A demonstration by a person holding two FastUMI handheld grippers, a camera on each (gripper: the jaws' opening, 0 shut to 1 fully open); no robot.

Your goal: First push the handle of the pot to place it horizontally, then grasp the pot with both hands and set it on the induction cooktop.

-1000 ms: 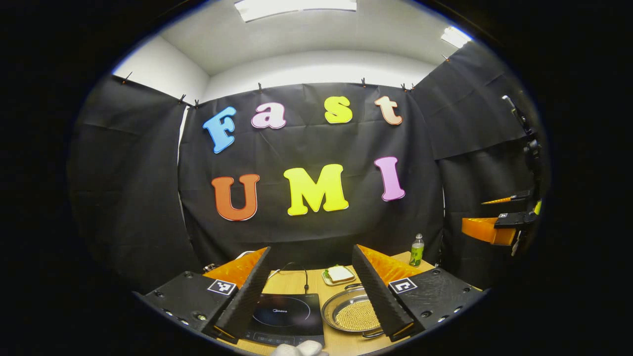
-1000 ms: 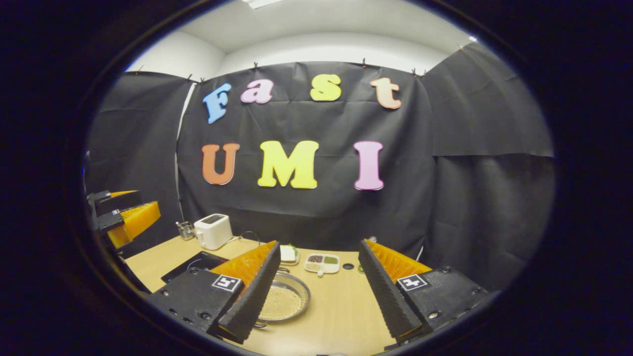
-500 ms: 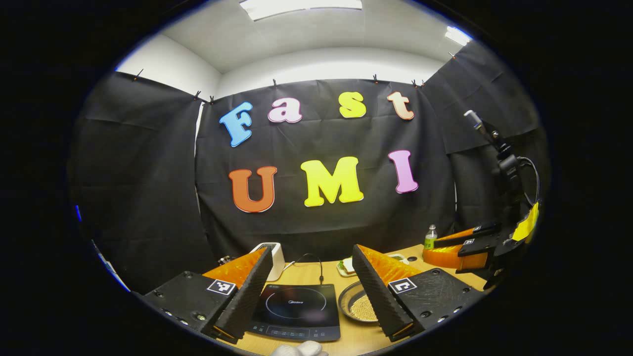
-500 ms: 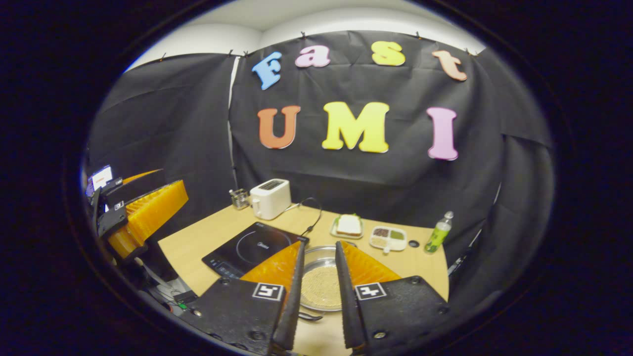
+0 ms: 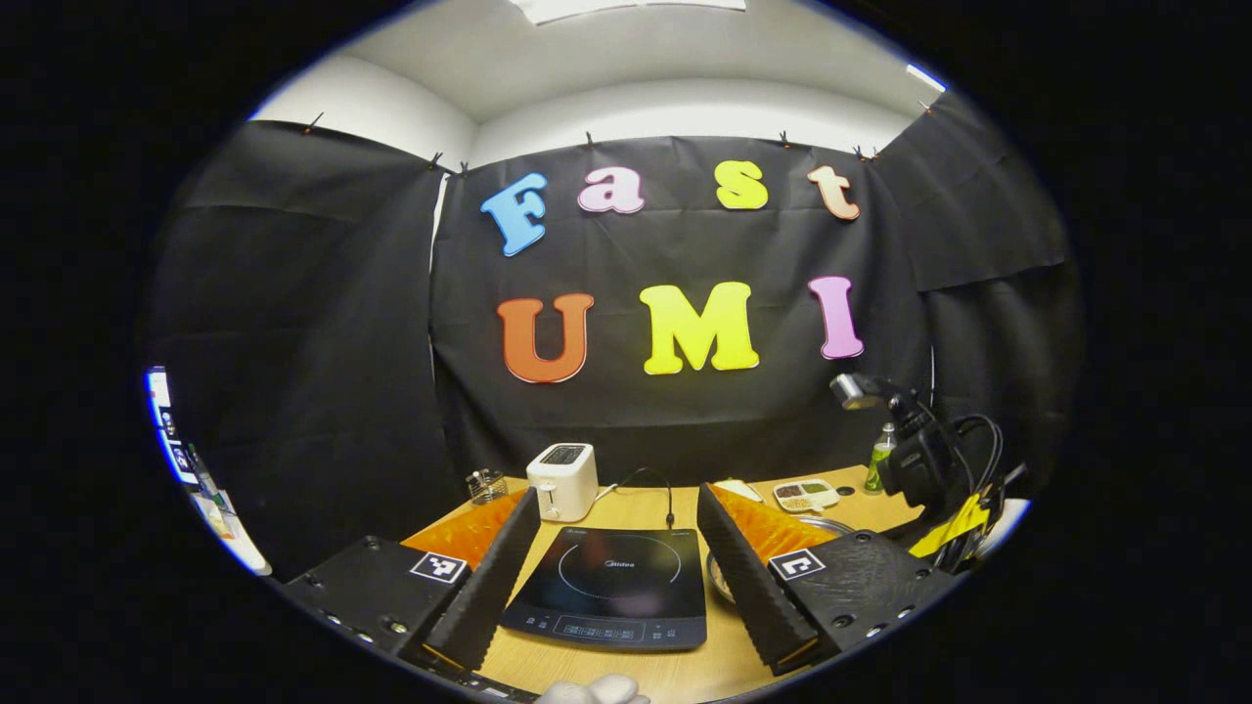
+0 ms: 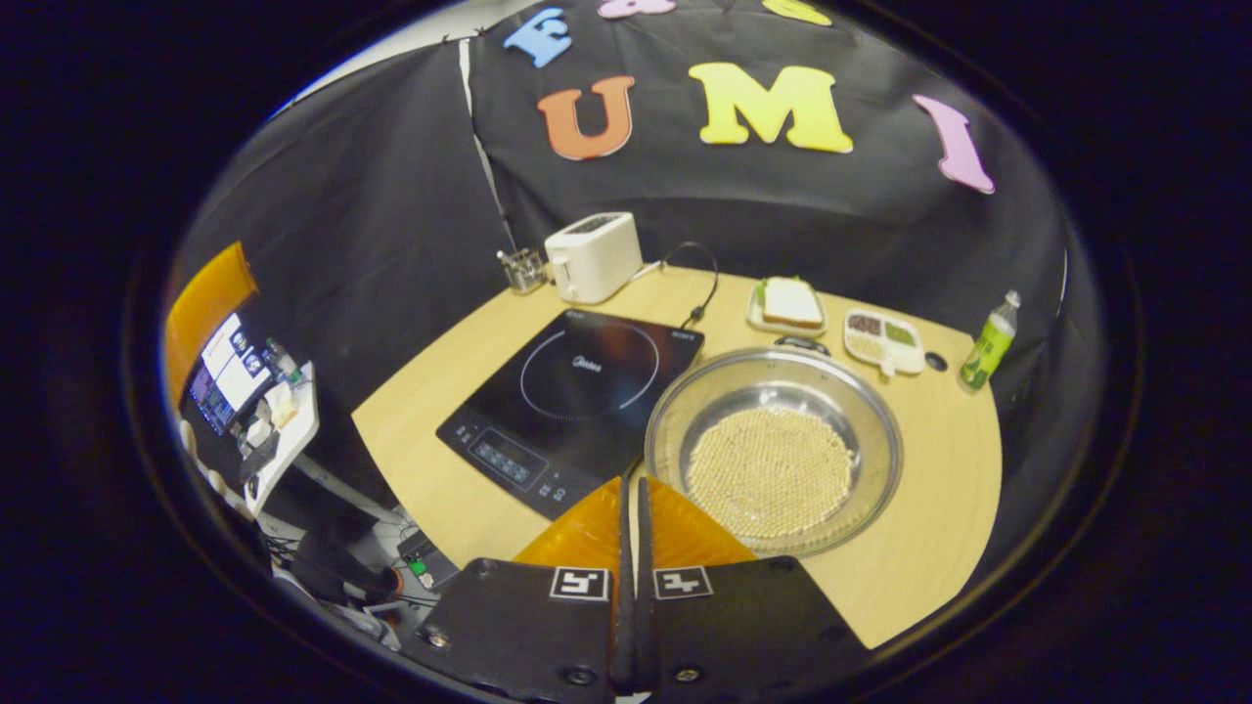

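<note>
Pot, a shallow steel pan with a bed of pale beads across its bottom, sits on the wooden table just beside the induction cooktop, on the side away from the toaster. Behind the pot lie a plate of sandwich, a divided snack tray and a green bottle. The right gripper hangs above the pot's near rim, fingers pressed together on nothing. The left gripper hovers over the cooktop's front edge, jaws wide apart, the pot's rim peeking past its finger.
</note>
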